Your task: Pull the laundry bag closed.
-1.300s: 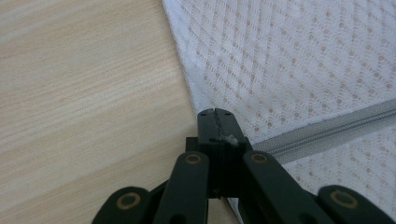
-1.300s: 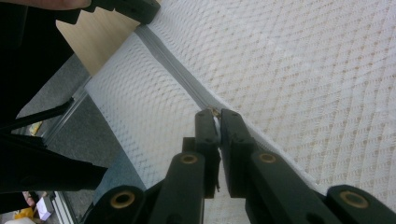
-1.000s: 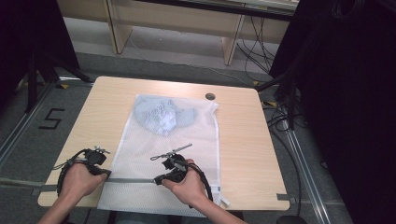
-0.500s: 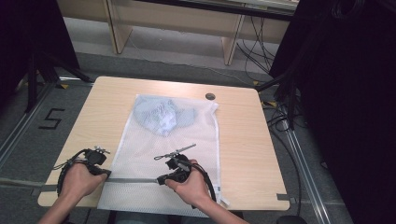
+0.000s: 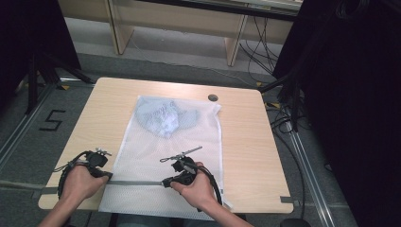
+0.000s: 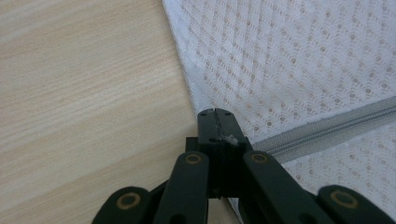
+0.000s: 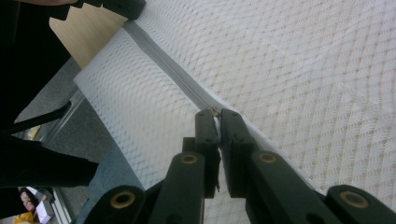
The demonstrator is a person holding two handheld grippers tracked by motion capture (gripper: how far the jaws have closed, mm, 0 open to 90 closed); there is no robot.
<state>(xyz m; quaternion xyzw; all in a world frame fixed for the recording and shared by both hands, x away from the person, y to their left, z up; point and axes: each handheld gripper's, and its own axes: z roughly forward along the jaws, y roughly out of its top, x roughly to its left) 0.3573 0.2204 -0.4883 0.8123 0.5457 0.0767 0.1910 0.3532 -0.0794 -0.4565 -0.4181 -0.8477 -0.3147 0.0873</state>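
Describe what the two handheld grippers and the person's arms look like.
Both the left gripper and right gripper are black, with linked arms joined by brass-coloured rivets and two flat black jaws. A black cable loops from the left one; another cable curls round the right. A thin grey rod with clips sticks out of the right gripper. The forearms are bare, no sleeves visible.

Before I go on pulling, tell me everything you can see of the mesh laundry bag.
The mesh laundry bag is white, fine netted fabric, lying flat on the wooden table, its near edge hanging past the table's front. A pale blue garment is bunched inside at the far end. A grey zipper runs across near the front. The left gripper is shut on the bag's edge at the zipper's end; the right gripper is shut on the zipper, apparently at its pull.
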